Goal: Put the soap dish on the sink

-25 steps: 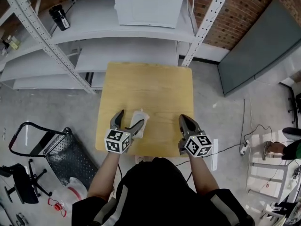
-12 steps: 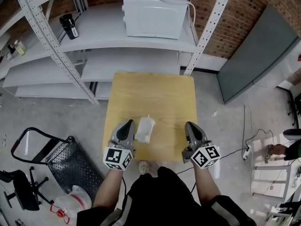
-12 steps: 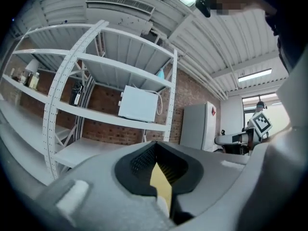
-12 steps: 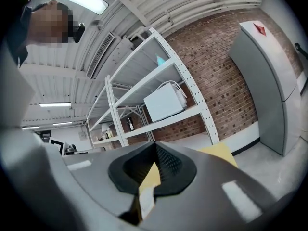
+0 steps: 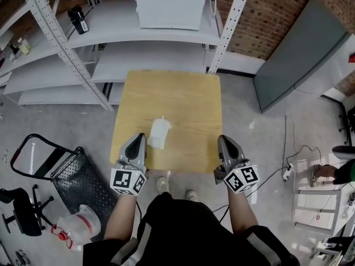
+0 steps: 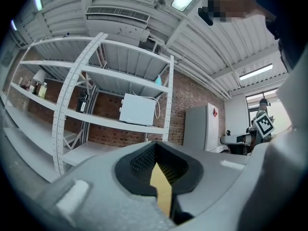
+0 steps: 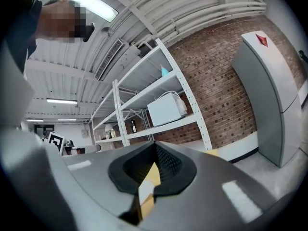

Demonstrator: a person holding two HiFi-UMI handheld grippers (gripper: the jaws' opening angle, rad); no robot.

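Left gripper (image 5: 136, 141) has backed off the dish since a second ago: its jaws were spread round it then and are now clenched together with nothing between them. Both hands have drawn back to the near edge of the table, and the view has shifted a little.

Small white plastic soap dish (image 5: 159, 133) lies loose on the square light-wood table top (image 5: 177, 96), in the near half and left of centre. It is just ahead and to the right of the left gripper's tip and does not touch it. It is well apart from the right gripper (image 5: 225, 143).

Right gripper: jaws also pressed together and holding nothing. Only a sliver of table shows through the seam in its own view.

Both grippers point level, away from the person, at the table's near corners.

Beyond the table stands white metal shelving (image 5: 138, 54), with a white microwave oven (image 5: 169, 4) on a shelf and a small black object (image 5: 77, 20) to its left. Behind is a red brick wall (image 5: 260, 10), with a grey panel (image 5: 299, 54) leaning at right. A black hand trolley (image 5: 55, 168) stands on the grey floor at left.
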